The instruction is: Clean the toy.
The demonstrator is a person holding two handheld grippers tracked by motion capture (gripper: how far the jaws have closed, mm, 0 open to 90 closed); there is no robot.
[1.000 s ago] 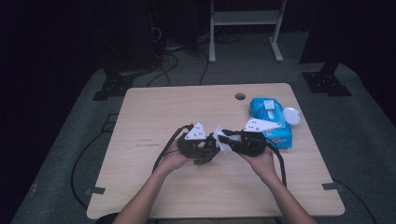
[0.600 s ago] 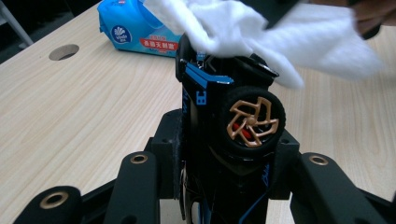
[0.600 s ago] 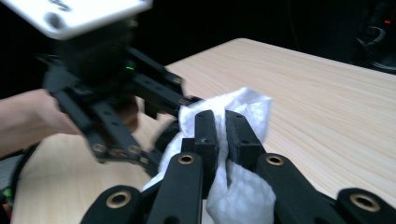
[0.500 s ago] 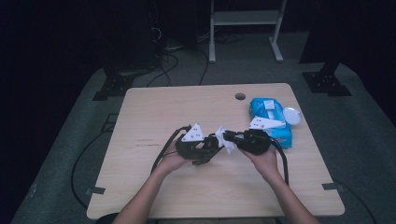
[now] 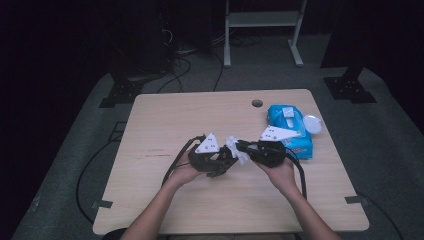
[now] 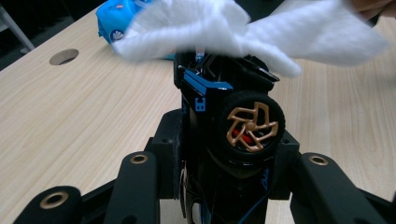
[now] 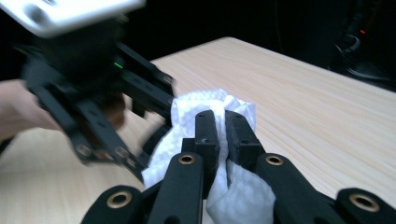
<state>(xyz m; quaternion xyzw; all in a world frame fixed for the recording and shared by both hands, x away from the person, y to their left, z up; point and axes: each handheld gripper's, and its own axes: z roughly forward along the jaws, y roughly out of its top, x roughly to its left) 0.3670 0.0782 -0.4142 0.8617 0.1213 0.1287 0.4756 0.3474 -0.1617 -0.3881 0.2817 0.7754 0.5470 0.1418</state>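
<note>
- Toy car (image 6: 229,116), black with a blue part and a bronze-coloured wheel, is the thing being cleaned; it sits clamped between the jaws of the left gripper (image 5: 216,159), above the middle of the table (image 5: 165,120), in front of the person.
- White wipe (image 7: 205,116) is now pinched by the right gripper (image 7: 223,122). Its jaws have just been closing, and in the right gripper view the two pads stand almost together with the tissue squeezed between them.
- One second ago the two grippers were a little apart in the high view; now they meet, and the wipe (image 5: 237,148) lies exactly between them.
- In the left gripper view the wipe (image 6: 224,28) is spread over the far end of the car, touching its top.
- My judgement: the grip on the wipe is now firm enough, so the rubbing of the car can begin or go on. The left hand (image 5: 186,172) only needs to hold the car steady.
- Blue pack of wipes (image 5: 290,127) lies near the right edge of the table, just behind the right gripper (image 5: 242,148), with a small white round lid (image 5: 312,123) beside it.
- A risk: the thin tissue may tear or slip out if it catches on the wheel.
</note>
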